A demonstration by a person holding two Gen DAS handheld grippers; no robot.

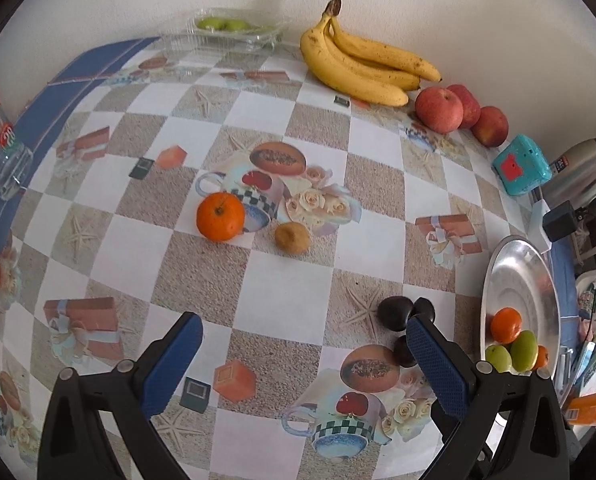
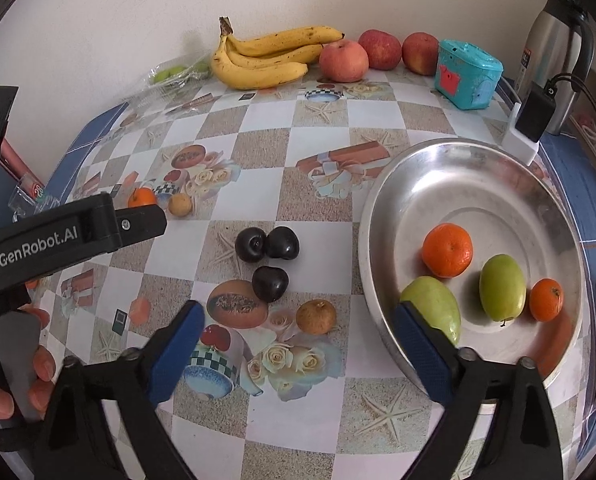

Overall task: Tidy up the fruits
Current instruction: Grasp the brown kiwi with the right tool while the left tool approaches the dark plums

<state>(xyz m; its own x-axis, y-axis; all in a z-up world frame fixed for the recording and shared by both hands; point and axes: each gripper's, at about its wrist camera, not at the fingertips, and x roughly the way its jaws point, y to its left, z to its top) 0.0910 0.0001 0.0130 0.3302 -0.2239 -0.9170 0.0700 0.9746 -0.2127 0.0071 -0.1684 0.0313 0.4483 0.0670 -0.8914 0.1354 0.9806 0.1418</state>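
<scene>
Now, both claws spread wide and empty, left claw (image 1: 304, 334), right claw (image 2: 298, 322), glossy near-black plums (image 2: 266, 258) clustered.

A checkered cloth (image 2: 318, 200) printed with cups, roses, starfish and gift boxes covers the worktop. By the wall a teal box (image 2: 467, 74) with a red patch stands near a steel kettle (image 2: 554, 52). A black adapter (image 2: 534, 114) with a cord sits in a white block just before the kettle. A glass (image 1: 2, 160) stands at the left edge

Checkered tablecloth table (image 2: 318, 216), bananas (image 2: 266, 58), apples (image 2: 344, 60), steel plate (image 2: 478, 168), dark plums (image 2: 266, 244)
</scene>
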